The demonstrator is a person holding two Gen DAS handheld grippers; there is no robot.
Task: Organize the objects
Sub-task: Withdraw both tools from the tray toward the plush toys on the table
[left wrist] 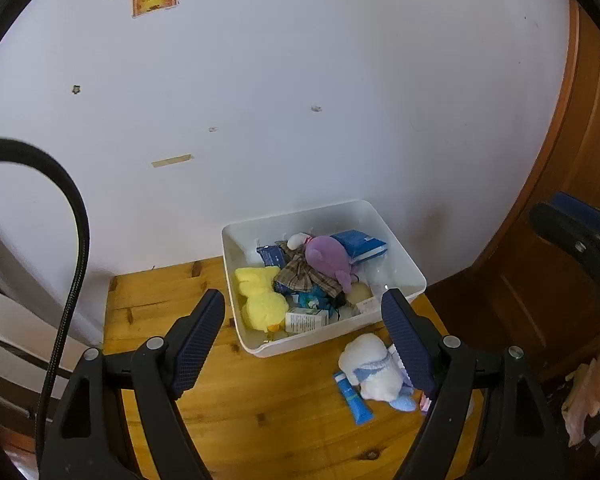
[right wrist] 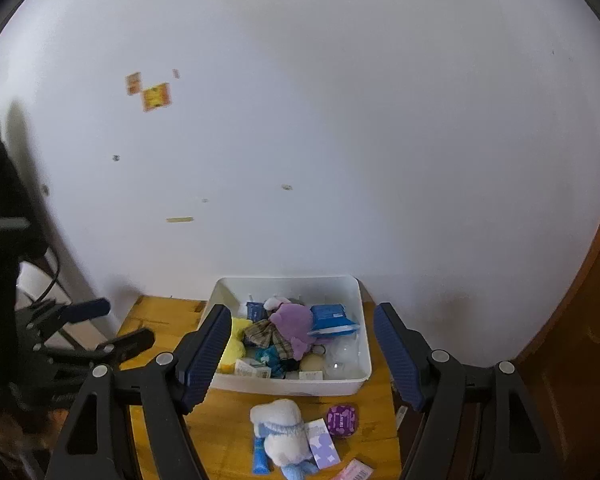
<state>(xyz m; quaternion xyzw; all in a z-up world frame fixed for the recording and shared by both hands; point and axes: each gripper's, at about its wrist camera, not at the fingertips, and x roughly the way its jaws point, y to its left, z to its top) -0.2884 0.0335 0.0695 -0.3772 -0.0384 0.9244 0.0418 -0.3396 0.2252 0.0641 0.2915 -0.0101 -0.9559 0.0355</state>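
- both claws hover over the wooden bench (right wrist: 168, 320); the left claw (left wrist: 304, 344) has its jaws spread wide with nothing between them, and the right claw (right wrist: 300, 358) is likewise wide apart and empty.
- nearest on the bench, in the right wrist view, a pink packet (right wrist: 354, 470) lies at the front edge; it looks thin and flat, so a claw could slide over it or nudge it off the edge.
- the white plush (right wrist: 282, 436) lies just in front of the bin, its long axis running front to back, blue feet toward the cameras and its rounded white end toward the bin.
- a blue tube (left wrist: 354, 398) lies touching the plush on its left side, also running roughly front to back; which end is the cap i cannot tell.
- a lilac card (right wrist: 322, 444) and a round purple case (right wrist: 342, 420) sit against the plush's other side, so a grab at the plush may drag or scatter them.
- farther back, the white bin (left wrist: 404, 258) stands against the wall, heaped with a yellow plush (left wrist: 258, 300), a purple plush (left wrist: 328, 258) and a blue pack (left wrist: 360, 244); another soft toy dropped on the heap may roll back out.
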